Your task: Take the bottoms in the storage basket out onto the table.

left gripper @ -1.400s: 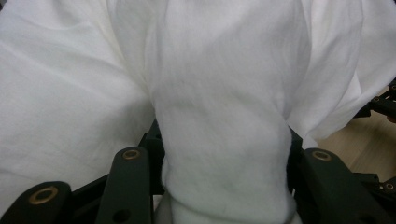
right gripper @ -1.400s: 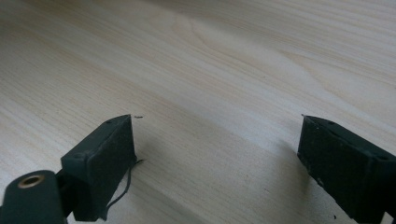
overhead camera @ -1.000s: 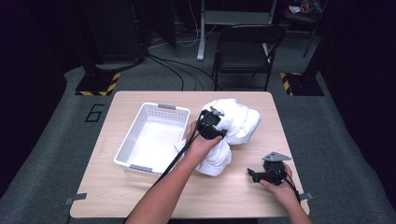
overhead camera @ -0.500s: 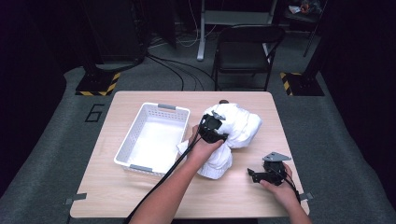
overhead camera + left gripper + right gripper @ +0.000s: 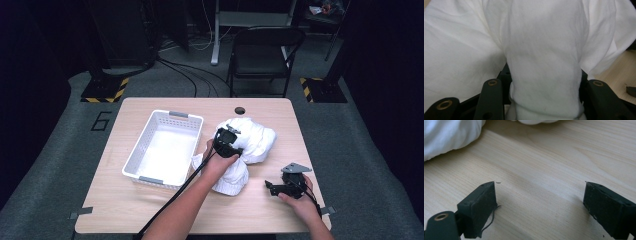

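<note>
we are clenching white cloth (image 5: 544,75) in our left gripper (image 5: 227,142), right gripper (image 5: 541,207) idling released, and trailing folds may snag the basket (image 5: 145,145).

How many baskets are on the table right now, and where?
1. The white plastic basket sits on the left half of the table, empty, beside the pile of white cloth that the left tool is gripping.

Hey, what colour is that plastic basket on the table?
White, with grey handle tabs; the slotted plastic basket shows best in the high view.
</note>
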`<state>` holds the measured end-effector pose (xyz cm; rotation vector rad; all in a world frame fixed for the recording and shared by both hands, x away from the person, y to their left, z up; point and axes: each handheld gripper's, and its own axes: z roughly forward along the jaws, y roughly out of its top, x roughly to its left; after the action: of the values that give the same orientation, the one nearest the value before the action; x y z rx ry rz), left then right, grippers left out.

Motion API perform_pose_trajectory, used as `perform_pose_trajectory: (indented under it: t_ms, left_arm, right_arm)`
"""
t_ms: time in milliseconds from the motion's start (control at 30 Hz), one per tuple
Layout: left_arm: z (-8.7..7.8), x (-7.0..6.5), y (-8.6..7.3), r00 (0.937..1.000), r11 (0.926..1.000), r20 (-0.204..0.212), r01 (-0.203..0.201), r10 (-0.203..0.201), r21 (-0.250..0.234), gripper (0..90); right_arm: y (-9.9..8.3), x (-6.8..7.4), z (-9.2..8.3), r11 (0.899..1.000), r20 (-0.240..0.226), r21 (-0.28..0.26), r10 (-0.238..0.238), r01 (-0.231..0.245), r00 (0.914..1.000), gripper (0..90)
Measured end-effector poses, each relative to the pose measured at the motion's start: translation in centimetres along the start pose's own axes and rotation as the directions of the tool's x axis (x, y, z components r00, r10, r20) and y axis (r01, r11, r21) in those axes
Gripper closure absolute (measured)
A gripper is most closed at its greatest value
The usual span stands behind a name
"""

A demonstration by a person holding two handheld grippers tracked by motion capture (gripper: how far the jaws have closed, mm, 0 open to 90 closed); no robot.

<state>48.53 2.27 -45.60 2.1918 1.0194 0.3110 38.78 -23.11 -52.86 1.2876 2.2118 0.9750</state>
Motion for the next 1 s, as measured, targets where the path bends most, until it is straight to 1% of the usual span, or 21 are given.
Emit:
perform_pose_trajectory:
  t_ms: [100, 133, 200, 267, 300, 367, 467, 633, 667, 700, 733, 767, 800, 933, 1000]
  left_arm:
    - [0.4, 0.2, -0.4, 0.9999, 0.9999, 0.006, 0.011, -0.011, 0.003, 52.0]
    - [0.6, 0.3, -0.7, 0.9997, 0.9997, 0.013, 0.022, -0.022, -0.002, 51.6]
    - [0.8, 0.5, -0.8, 0.9996, 0.9998, 0.02, 0.018, -0.018, -0.002, 50.4]
    - [1.0, 0.6, -1.1, 0.9994, 0.9997, 0.026, 0.023, -0.023, -0.002, 48.1]
    - [1.0, 0.6, -1.1, 0.9994, 0.9997, 0.026, 0.023, -0.023, -0.002, 45.1]
    - [1.1, 0.7, -1.4, 0.9987, 0.9994, 0.036, 0.036, -0.036, 0.0, 43.6]
    - [1.4, 0.8, -1.8, 0.9982, 0.999, 0.041, 0.044, -0.044, -0.011, 39.1]
    - [1.7, 0.8, -2.2, 0.9994, 0.9999, 0.034, -0.01, 0.01, -0.001, 28.8]
    - [1.8, 0.8, -2.3, 0.9994, 0.9999, 0.033, -0.007, 0.007, -0.011, 27.4]
    - [1.8, 0.9, -2.3, 0.9994, 0.9999, 0.031, -0.014, 0.014, -0.006, 26.1]
    - [1.9, 0.9, -2.5, 0.9995, 0.9999, 0.032, -0.005, 0.005, -0.01, 24.9]
    - [2.0, 0.9, -2.6, 0.9995, 0.9998, 0.03, -0.007, 0.007, -0.018, 23.9]
    - [2.0, 0.9, -2.6, 0.9994, 0.9998, 0.032, -0.015, 0.016, -0.013, 22.7]
    - [2.0, 0.8, -2.8, 0.9991, 0.9993, 0.029, -0.029, 0.03, -0.022, 20.9]
    - [2.0, 0.8, -2.9, 0.9992, 0.9992, 0.031, -0.026, 0.027, -0.032, 19.8]
  right_arm:
    - [0.0, 0.0, 0.0, 1.0, 0.0, 0.0, 0.0, 0.0, 1.0, 10.7]
    - [0.0, 0.0, 0.0, 1.0, 0.0, 0.0, 0.0, 0.0, 1.0, 10.7]
    - [0.0, 0.0, 0.0, 1.0, 0.0, 0.0, 0.0, 0.0, 1.0, 10.7]
    - [0.0, 0.0, 0.0, 1.0, 0.0, 0.0, 0.0, 0.0, 1.0, 10.7]
    - [0.0, 0.0, 0.0, 1.0, 0.0, 0.0, 0.0, 0.0, 1.0, 10.7]
    - [0.0, 0.0, 0.0, 1.0, 0.0, 0.0, 0.0, 0.0, 1.0, 10.7]
    - [0.0, 0.0, 0.0, 1.0, 0.0, 0.0, 0.0, 0.0, 1.0, 10.7]
    - [0.0, 0.0, 0.0, 1.0, 0.0, 0.0, 0.0, 0.0, 1.0, 10.7]
    - [0.0, 0.0, 0.0, 1.0, 0.0, 0.0, -0.001, 0.001, 1.0, 10.7]
    - [0.0, 0.0, 0.0, 1.0, 0.0, 0.0, -0.001, 0.001, 1.0, 10.7]
    - [0.0, 0.0, 0.0, 1.0, 0.0, 0.0, -0.001, 0.001, 1.0, 10.7]
    - [0.0, 0.0, 0.0, 1.0, 0.0, 0.001, -0.001, 0.001, 1.0, 10.7]
    - [0.0, 0.0, 0.0, 1.0, 0.0, 0.0, -0.001, 0.001, 1.0, 10.7]
    - [0.0, 0.0, 0.0, 1.0, 0.0, 0.0, -0.001, 0.001, 1.0, 10.7]
    - [0.0, 0.0, 0.0, 1.0, 0.0, 0.001, -0.001, 0.001, 1.0, 10.7]
